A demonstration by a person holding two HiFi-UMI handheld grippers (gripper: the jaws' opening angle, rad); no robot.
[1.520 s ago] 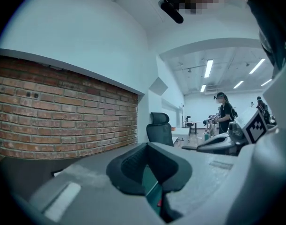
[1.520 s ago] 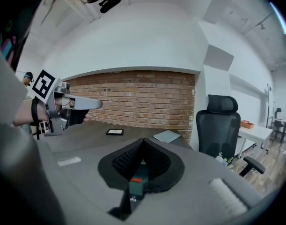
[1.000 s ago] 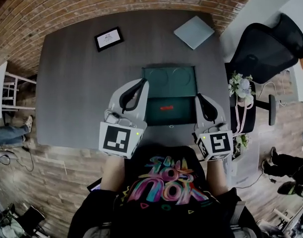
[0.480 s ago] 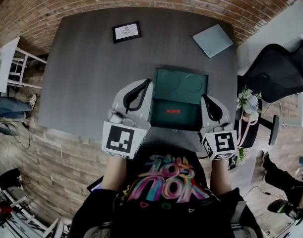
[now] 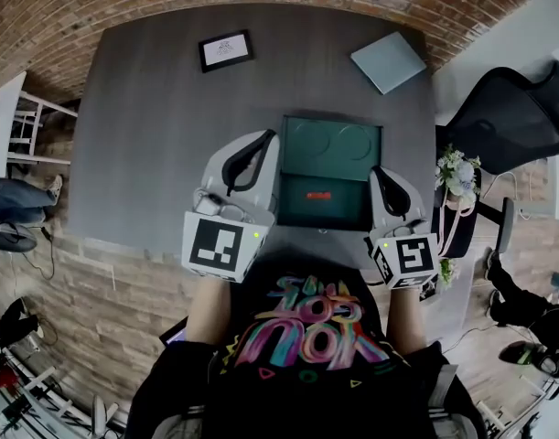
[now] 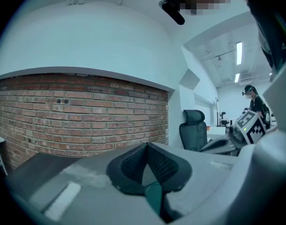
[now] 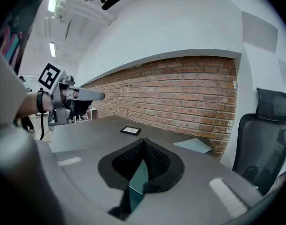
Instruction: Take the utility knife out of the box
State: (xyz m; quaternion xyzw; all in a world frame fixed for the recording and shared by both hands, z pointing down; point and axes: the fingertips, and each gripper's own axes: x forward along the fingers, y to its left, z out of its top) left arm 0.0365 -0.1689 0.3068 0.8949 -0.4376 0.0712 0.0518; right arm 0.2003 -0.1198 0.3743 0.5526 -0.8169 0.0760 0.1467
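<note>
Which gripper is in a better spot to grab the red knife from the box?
Probably the right gripper: its shut tip sits beside the utility knife in the open box. The left gripper points past it, beside the lid.

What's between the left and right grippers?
The open green box, red utility knife inside, lies between them; the head view shows it.

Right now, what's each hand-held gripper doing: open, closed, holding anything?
Left hand-held gripper: closed, jaw tips together, holding nothing.
Right hand-held gripper: closed, jaw tips together, holding nothing.
</note>
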